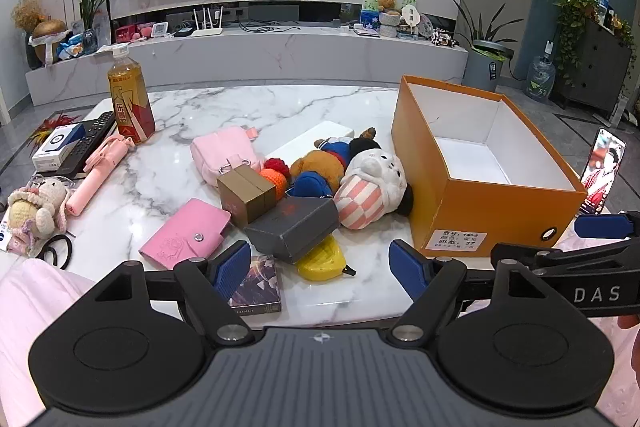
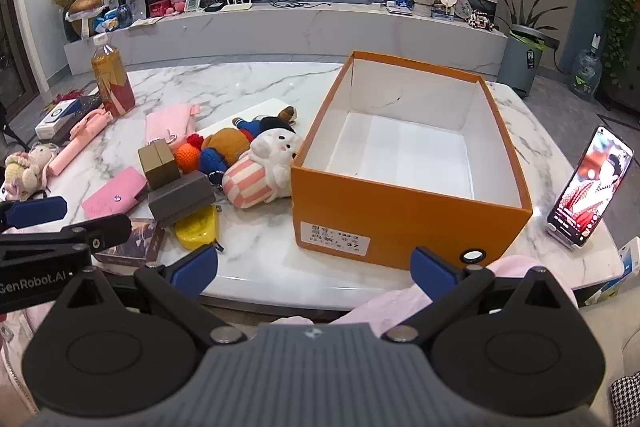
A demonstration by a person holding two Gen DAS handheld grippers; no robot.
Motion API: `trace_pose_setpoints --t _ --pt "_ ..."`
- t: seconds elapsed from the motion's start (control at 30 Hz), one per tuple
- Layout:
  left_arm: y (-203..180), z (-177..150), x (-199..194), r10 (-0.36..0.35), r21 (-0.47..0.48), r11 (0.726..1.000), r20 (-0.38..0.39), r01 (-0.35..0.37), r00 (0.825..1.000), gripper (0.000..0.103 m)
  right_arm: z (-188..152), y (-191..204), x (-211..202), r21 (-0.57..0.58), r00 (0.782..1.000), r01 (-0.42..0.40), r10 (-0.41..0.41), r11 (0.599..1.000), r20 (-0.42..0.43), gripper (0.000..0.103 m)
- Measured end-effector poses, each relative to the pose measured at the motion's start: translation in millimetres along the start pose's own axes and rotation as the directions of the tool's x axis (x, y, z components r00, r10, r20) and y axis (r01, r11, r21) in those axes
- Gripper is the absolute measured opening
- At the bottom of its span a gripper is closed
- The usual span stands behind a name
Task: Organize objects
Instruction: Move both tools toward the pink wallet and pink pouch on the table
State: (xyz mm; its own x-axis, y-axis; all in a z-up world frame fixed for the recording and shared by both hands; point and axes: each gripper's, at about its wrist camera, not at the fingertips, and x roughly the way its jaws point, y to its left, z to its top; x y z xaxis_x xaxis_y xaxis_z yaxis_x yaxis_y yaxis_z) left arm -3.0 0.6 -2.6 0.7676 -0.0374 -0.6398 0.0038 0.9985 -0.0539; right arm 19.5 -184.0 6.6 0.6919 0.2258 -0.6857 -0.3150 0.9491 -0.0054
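Note:
An open orange box (image 1: 480,203) (image 2: 404,211) with an empty white inside stands on the marble table (image 1: 280,107) (image 2: 248,83). Left of it lies a pile: a white plush with a pink checked body (image 1: 370,187) (image 2: 260,171), a brown plush (image 1: 320,163), a grey box (image 1: 294,227) (image 2: 182,199), a brown box (image 1: 244,195), a yellow case (image 1: 324,261), a pink wallet (image 1: 186,233) and a pink pouch (image 1: 222,153). My left gripper (image 1: 320,267) is open and empty, at the table's near edge before the pile. My right gripper (image 2: 314,265) is open and empty, before the orange box.
A tea bottle (image 1: 130,99), a pink selfie stick (image 1: 98,173), a remote (image 1: 94,131) and a small knitted doll (image 1: 34,207) sit at the table's left. A phone on a stand (image 2: 588,191) is right of the box. A card box (image 1: 258,285) lies at the near edge.

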Motion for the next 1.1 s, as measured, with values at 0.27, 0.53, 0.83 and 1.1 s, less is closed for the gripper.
trace_pose_setpoints --t 0.27,0.53,0.83,1.1 --pt "0.9 -0.9 -0.6 -0.003 -0.006 1.0 -0.003 0.003 1.0 0.089 -1.6 2.5 0.8 -0.016 1.0 -0.011 0.011 1.0 -0.004 0.102" --pt "0.8 -2.2 1.2 -0.008 -0.006 1.0 -0.02 0.008 1.0 0.089 -3.5 3.1 3.7 -0.013 1.0 -0.014 0.014 1.0 -0.015 0.102" --pt "0.2 -4.9 3.4 -0.005 0.001 1.0 -0.036 0.005 0.999 0.089 -5.0 3.8 6.6 -0.007 1.0 -0.02 0.02 1.0 -0.024 0.102" --pt "3.3 -7.1 6.1 -0.009 0.005 1.0 -0.05 0.009 0.999 0.089 -6.1 4.2 9.7 0.001 0.999 -0.031 0.031 1.0 -0.034 0.102"
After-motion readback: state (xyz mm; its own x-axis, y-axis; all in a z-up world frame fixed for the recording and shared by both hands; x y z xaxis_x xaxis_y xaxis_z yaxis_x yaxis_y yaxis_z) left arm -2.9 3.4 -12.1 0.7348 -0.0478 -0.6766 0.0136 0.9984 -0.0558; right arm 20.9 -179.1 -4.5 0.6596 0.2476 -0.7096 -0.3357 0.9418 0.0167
